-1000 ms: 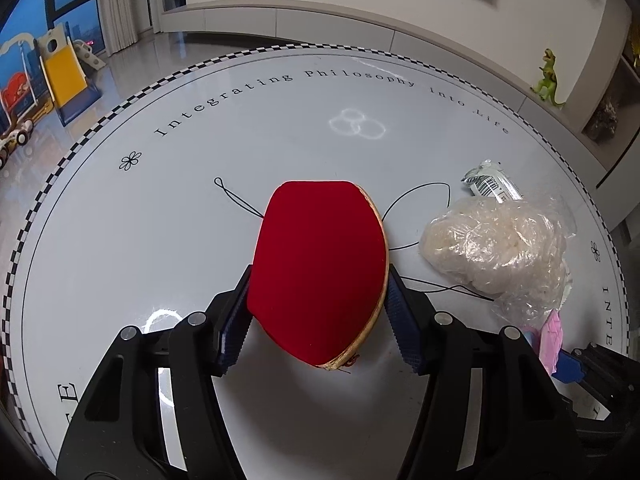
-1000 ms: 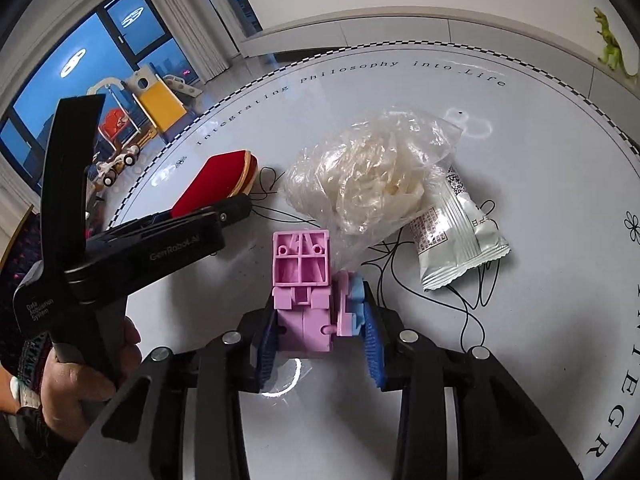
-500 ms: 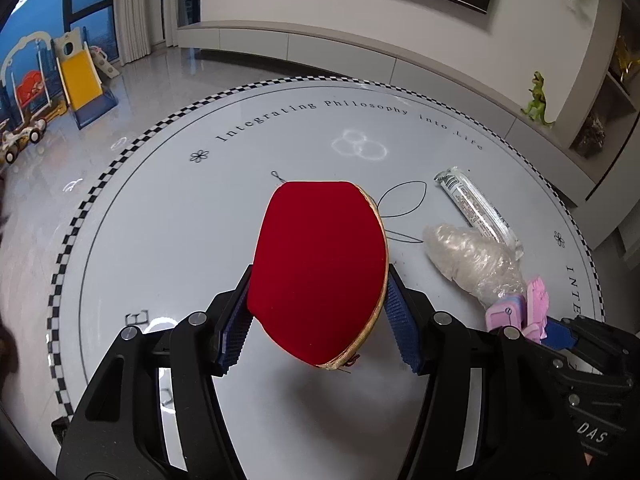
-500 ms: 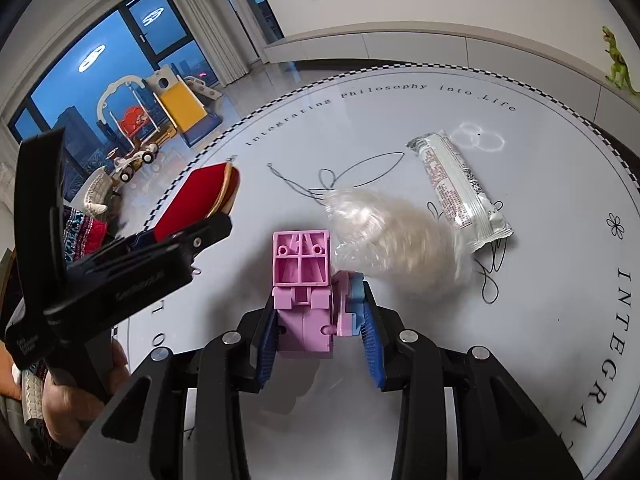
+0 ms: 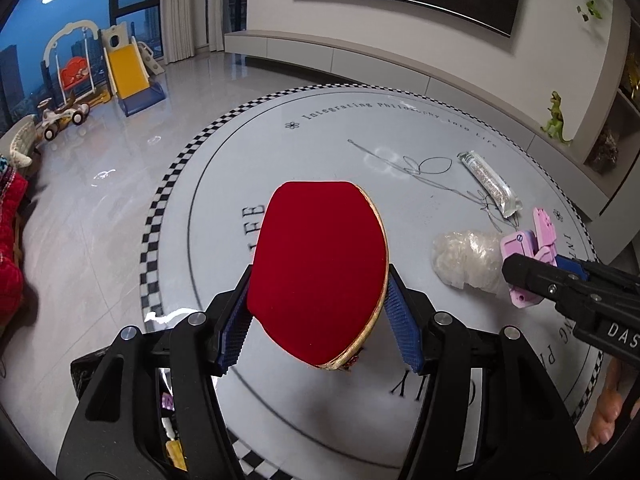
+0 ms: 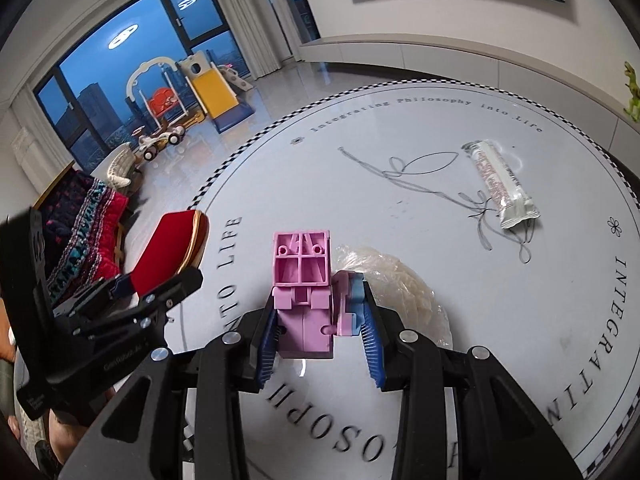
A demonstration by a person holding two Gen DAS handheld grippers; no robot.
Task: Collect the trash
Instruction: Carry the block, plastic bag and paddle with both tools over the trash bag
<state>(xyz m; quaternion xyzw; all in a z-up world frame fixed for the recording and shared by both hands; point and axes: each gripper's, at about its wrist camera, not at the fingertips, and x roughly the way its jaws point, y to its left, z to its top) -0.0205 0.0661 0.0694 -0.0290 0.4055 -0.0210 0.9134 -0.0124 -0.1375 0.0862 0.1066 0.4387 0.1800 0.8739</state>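
My left gripper [image 5: 320, 312] is shut on a red table-tennis paddle [image 5: 320, 268] and holds it above the round white table [image 5: 320, 148]. My right gripper [image 6: 320, 320] is shut on a pink toy block [image 6: 304, 292] with a blue part. Both are raised over the table's near side. A crumpled clear plastic bag [image 5: 466, 260] lies on the table right of the paddle; in the right wrist view [image 6: 404, 292] it sits just behind the block. A white snack wrapper [image 6: 500, 184] lies farther right; it also shows in the left wrist view [image 5: 490, 184].
Thin dark string [image 6: 420, 176] lies looped across the table beside the wrapper. A toy slide [image 5: 128, 72] and ride-on toys stand on the floor at far left. A patterned red cushion [image 6: 84, 220] is at the left. A low wall cabinet [image 5: 360, 60] runs behind the table.
Both grippers have risen and pulled back from the table with their objects. The bag, wrapper and string now look smaller and farther away, and more floor shows at left.
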